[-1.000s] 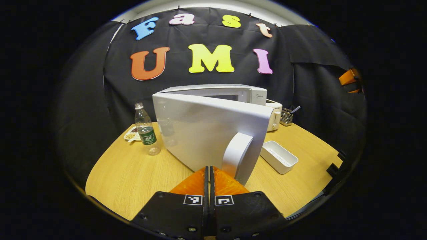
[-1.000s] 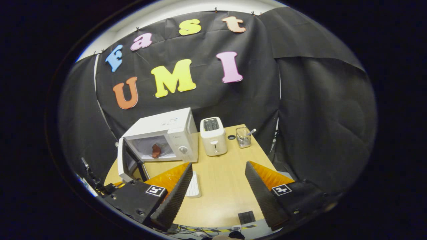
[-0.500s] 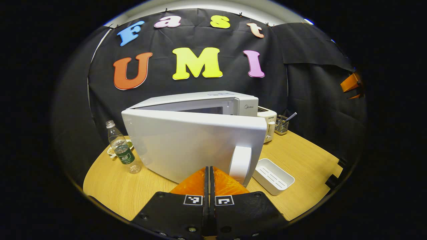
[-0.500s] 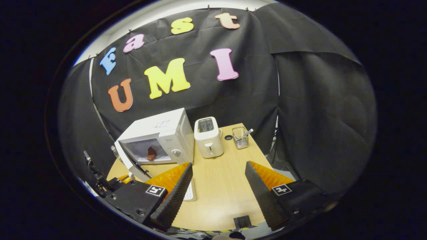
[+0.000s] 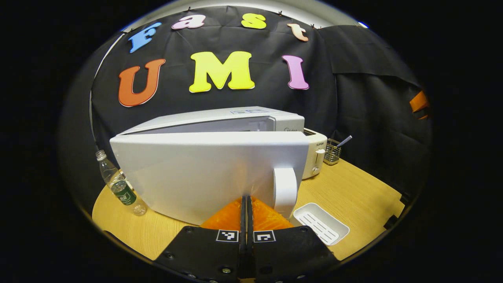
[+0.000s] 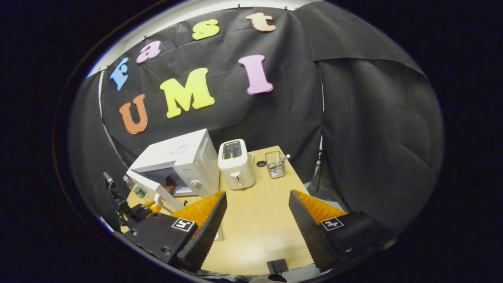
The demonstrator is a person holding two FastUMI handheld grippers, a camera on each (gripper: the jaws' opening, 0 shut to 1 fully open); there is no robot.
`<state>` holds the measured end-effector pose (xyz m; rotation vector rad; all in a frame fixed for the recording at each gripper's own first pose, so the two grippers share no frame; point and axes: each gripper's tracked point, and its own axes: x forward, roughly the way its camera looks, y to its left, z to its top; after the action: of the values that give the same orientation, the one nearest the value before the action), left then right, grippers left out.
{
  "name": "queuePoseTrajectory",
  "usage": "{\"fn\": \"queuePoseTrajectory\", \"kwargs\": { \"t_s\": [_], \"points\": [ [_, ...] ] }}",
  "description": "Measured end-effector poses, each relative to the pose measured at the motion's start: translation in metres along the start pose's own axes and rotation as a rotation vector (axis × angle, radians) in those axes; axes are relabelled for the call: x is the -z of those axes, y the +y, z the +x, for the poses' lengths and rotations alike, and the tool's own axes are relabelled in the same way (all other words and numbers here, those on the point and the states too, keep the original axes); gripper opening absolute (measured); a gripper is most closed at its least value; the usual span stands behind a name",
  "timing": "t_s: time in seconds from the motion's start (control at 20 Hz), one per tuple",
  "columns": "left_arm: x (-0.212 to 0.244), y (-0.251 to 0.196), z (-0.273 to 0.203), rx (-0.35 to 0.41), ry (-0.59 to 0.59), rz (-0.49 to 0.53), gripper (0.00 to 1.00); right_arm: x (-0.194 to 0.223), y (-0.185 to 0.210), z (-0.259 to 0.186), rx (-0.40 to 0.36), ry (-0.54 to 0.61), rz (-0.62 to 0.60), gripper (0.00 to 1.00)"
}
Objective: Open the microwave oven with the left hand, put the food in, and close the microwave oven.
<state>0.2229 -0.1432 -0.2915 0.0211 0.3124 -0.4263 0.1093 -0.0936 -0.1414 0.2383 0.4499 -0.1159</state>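
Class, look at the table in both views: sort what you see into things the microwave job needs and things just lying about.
Part of the job:
microwave oven
its door, partly open
food inside
left tool, shut, against the door

Just lying about:
toaster
water bottle
white tray
wire basket

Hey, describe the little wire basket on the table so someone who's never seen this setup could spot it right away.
Start at the white microwave on the wooden table. To its right stands a white toaster, and just right of that, near the table's back edge, sits the wire basket. It is the see-through metal mesh holder among solid white appliances, with a utensil handle sticking out of its top.
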Motion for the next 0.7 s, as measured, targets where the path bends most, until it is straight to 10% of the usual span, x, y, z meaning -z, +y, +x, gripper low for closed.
{"fn": "queuePoseTrajectory", "kwargs": {
  "t_s": [0.7],
  "points": [
    [-0.026, 0.003, 0.079, -0.036, 0.004, -0.053, 0.0, -0.008, -0.007, 0.002, 0.026, -0.014, -0.002, 1.0]
  ]
}}
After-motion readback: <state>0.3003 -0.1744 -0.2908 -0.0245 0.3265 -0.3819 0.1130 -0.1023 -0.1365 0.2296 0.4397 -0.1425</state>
